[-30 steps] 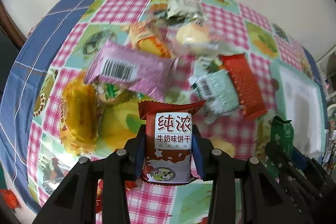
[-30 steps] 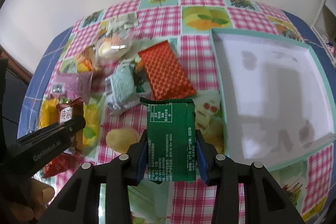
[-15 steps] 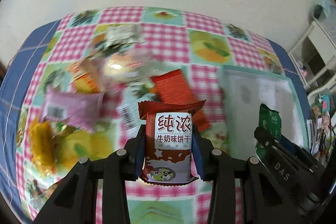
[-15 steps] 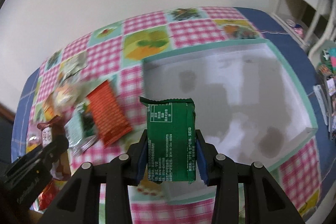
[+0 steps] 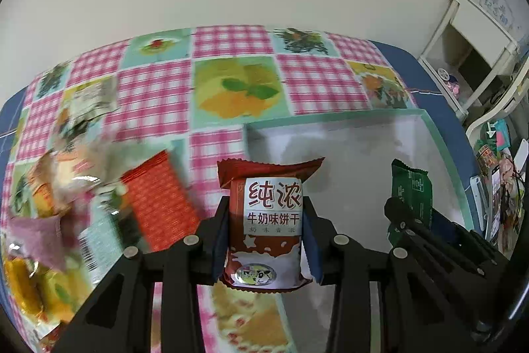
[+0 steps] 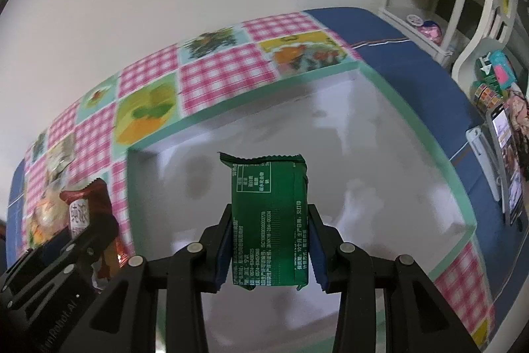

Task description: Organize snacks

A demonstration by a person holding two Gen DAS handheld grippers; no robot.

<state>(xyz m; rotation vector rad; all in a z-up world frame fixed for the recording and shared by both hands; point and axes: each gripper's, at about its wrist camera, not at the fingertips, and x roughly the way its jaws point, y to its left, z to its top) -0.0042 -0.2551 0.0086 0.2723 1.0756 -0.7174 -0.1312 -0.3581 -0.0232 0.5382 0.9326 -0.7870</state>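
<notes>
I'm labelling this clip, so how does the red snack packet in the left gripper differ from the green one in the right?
The red packet shows its front, with big characters on a white panel; the green packet shows its back, all small white print. The red packet sits at the near left edge of the white tray; the green packet hangs further in over it. Both stand upright, pinched at the sides by the left gripper and the right gripper.

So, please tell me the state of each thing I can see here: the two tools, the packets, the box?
left tool: shut on the red milk biscuit packet, held upright.
right tool: shut on the green packet, held upright over the box.
white box: open, nothing inside yet.
orange-red packet: lying flat on the tablecloth.
other snack packets: lying in a loose heap, blurred.
</notes>
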